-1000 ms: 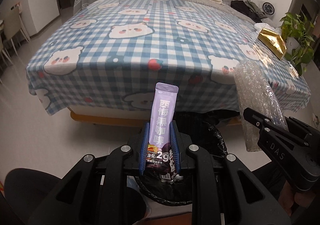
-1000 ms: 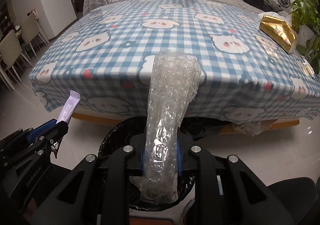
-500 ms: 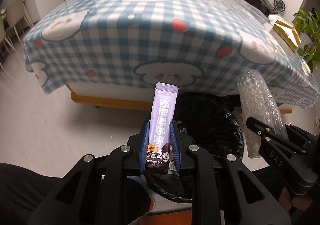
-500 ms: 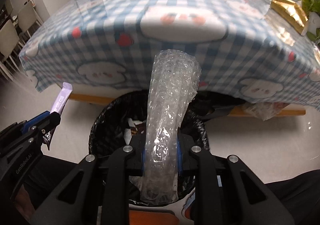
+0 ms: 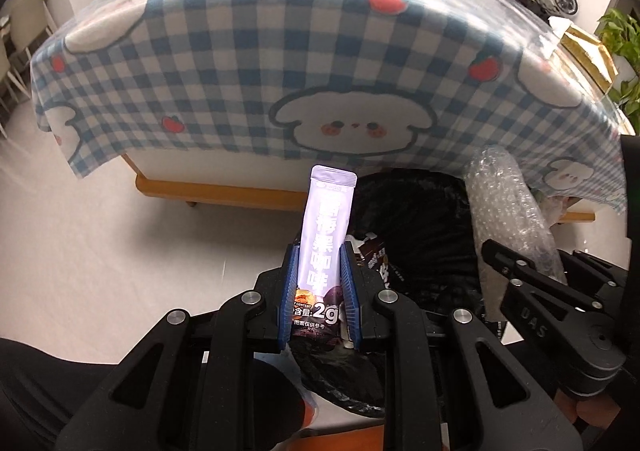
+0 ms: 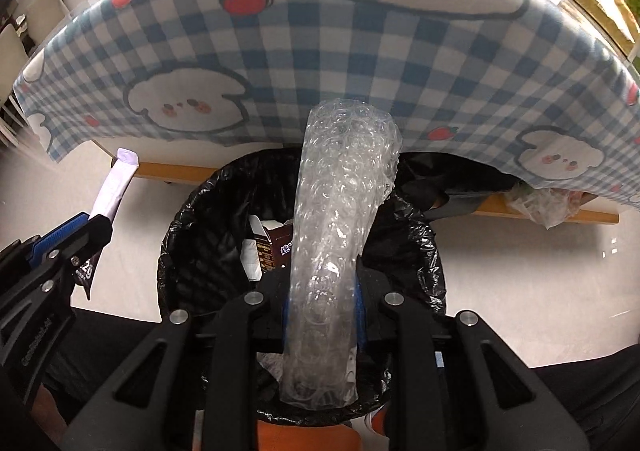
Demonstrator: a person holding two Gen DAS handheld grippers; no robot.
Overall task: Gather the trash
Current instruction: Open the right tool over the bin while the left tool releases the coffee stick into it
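The left gripper is clamped on a purple sachet, standing upright between its blue pads. The right gripper is clamped on a roll of bubble wrap. Both hang over the black-lined trash bin, which sits on the floor beside the checked tablecloth. Assessment: this is the drop-off step, and next each jaw must part squarely above the bin opening.

we list: right gripper clamped on a bubble wrap roll above the black-lined bin; left gripper pinching a purple sachet; checked tablecloth behind.
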